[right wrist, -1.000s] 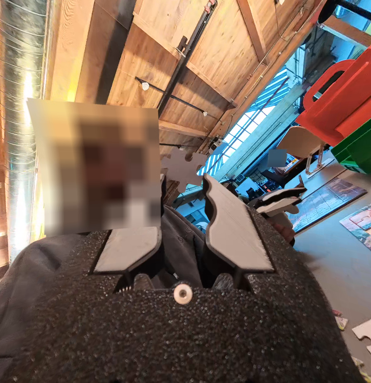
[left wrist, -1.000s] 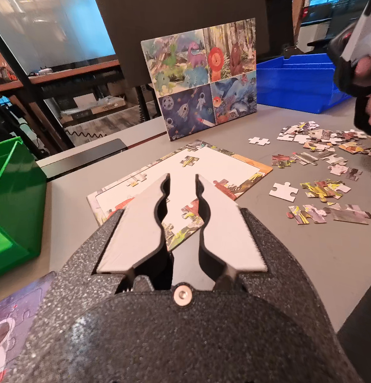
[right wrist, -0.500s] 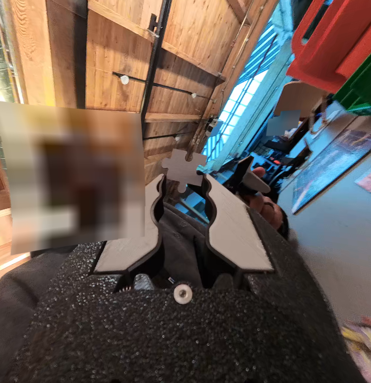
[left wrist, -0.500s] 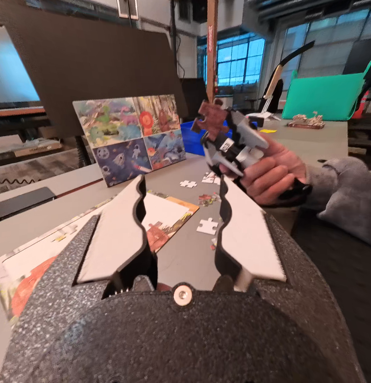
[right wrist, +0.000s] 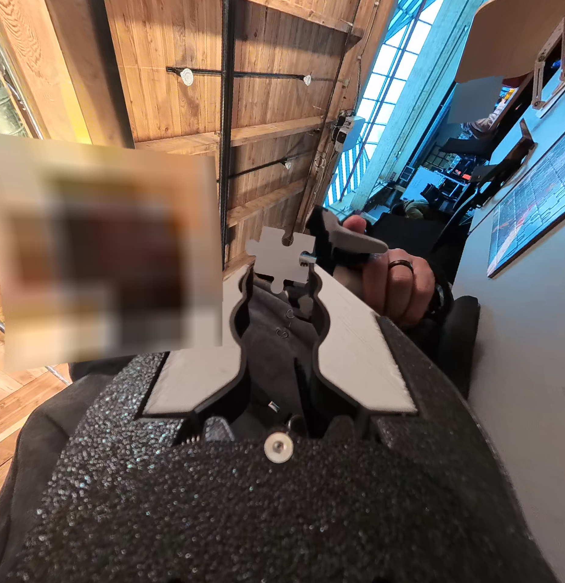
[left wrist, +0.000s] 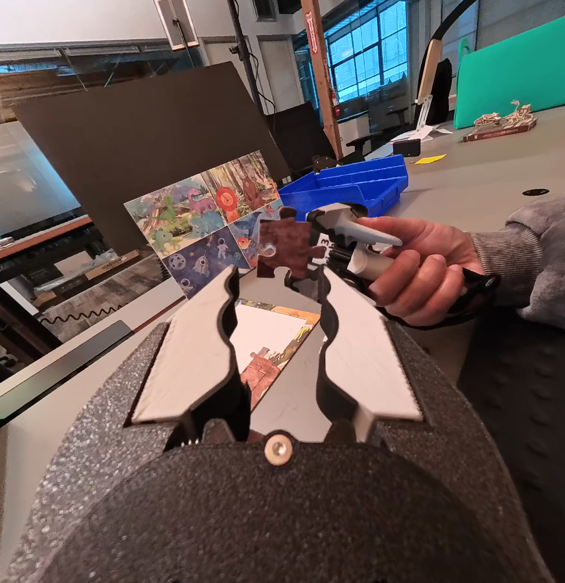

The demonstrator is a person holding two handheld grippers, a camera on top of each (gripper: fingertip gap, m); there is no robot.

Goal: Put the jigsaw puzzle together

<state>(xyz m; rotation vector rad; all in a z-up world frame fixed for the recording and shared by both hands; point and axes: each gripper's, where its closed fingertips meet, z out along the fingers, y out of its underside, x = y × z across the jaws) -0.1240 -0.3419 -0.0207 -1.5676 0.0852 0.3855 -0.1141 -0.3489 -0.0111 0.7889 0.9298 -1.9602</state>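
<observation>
My right gripper (right wrist: pixel 281 269) is shut on a jigsaw piece across its width. The piece's white back (right wrist: pixel 281 257) faces the right wrist view. Its brown printed side (left wrist: pixel 284 249) faces the left wrist view. My left gripper (left wrist: pixel 276 276) is open and empty, and the piece hangs in the air just beyond its fingertips, not touching them. A hand (left wrist: pixel 416 268) holds the right gripper from the right. The puzzle board (left wrist: pixel 268 328) lies on the grey table under the left gripper, with a white middle and some fitted pieces along its edge.
A reference picture (left wrist: pixel 205 227) with four scenes leans on a black panel (left wrist: pixel 133 157) behind the board. A blue bin (left wrist: pixel 347 189) stands behind the right gripper. The right wrist view points up at a wooden ceiling; a hand with a ring (right wrist: pixel 398 284) holds the left gripper. My left and right fingertips are right by each other.
My left gripper has risen from over the board, turned right and opened wider. The right gripper has brought the piece close, up to the left fingertips.
</observation>
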